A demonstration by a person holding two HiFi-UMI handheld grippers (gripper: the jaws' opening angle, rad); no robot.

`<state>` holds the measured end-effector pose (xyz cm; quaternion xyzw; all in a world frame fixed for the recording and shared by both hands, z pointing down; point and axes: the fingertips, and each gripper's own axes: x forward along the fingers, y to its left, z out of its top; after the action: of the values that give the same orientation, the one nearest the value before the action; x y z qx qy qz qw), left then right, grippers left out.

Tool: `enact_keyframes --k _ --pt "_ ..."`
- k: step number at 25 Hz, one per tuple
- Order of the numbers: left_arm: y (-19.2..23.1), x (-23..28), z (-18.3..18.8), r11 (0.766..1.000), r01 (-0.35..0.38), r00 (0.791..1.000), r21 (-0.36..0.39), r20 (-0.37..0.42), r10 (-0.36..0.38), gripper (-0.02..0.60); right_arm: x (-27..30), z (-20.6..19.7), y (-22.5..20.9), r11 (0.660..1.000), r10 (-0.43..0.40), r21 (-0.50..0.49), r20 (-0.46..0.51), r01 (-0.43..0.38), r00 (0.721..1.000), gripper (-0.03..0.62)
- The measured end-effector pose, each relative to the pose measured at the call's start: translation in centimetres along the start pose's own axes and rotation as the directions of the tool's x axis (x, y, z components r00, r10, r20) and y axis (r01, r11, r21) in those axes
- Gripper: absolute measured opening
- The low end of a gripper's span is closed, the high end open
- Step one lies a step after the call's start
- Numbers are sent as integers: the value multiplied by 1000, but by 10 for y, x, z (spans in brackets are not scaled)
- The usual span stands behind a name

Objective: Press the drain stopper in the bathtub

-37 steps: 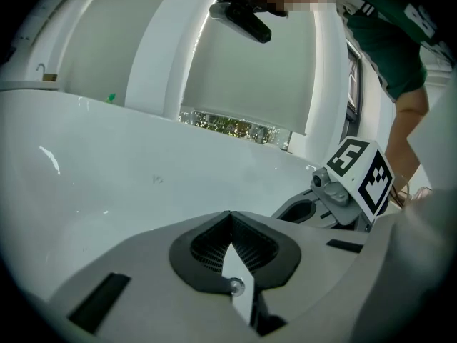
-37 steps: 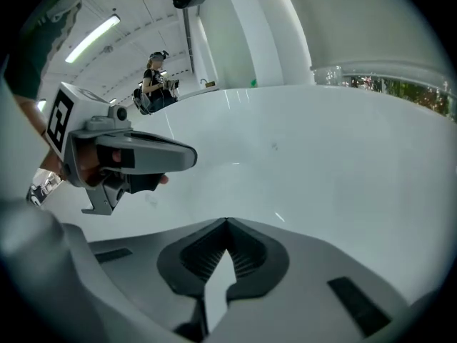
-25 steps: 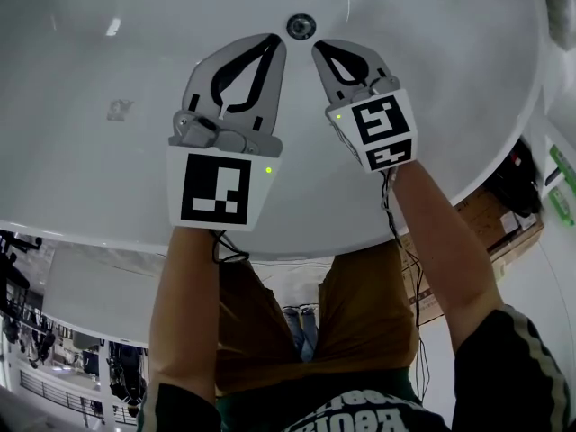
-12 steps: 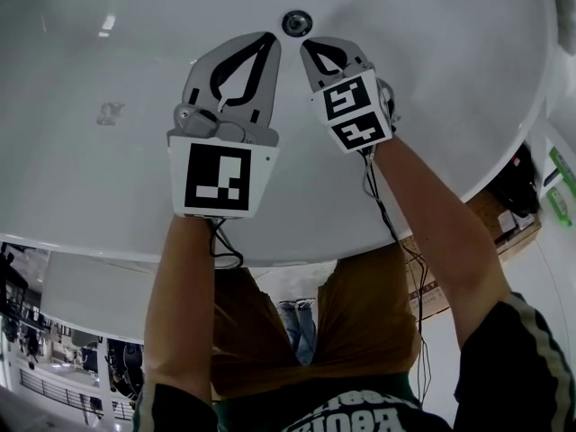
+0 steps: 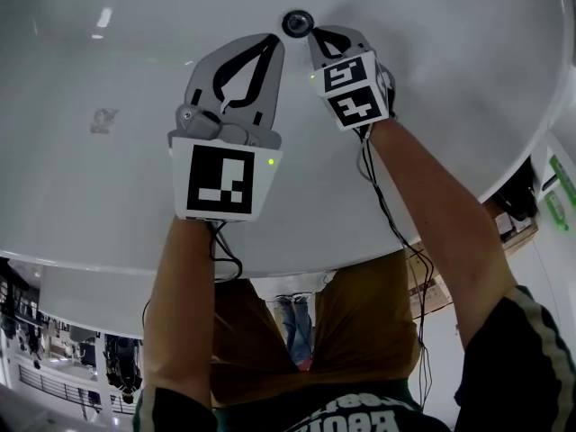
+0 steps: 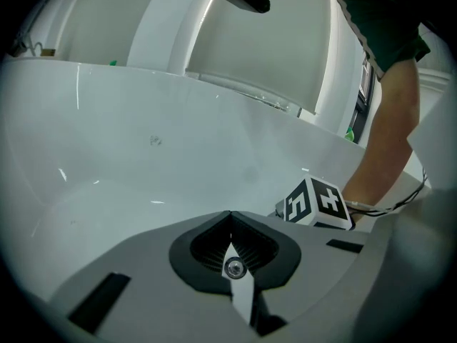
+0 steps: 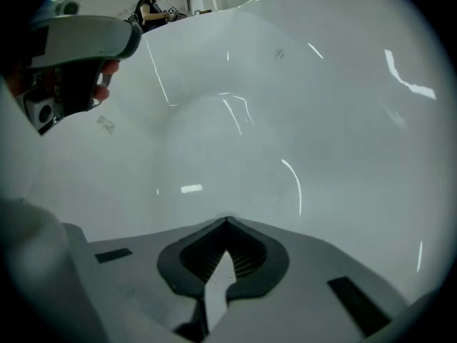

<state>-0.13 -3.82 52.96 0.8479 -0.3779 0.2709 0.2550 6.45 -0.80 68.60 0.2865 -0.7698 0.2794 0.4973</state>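
Though closed, right tool [image 5: 314,32] beside drain stopper [image 5: 297,22]

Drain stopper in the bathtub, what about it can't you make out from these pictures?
1. Head view: drain stopper is too small to tell raised from pressed.
2. Head view: right claw, shut, tips at the stopper's edge; contact cannot be judged from above.
3. Right gripper view: stopper missing, presumably under the claw's own body.
4. Left gripper view: a small round thing shows through left claw's shut jaws; too small to name.
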Motion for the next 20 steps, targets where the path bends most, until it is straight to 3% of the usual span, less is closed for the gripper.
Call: enact_keyframes --k 20 --pt "10 -2 -17 999 47 999 -6 -12 -47 5 60 -19 8 1000 4 2 -89 -4 996 9"
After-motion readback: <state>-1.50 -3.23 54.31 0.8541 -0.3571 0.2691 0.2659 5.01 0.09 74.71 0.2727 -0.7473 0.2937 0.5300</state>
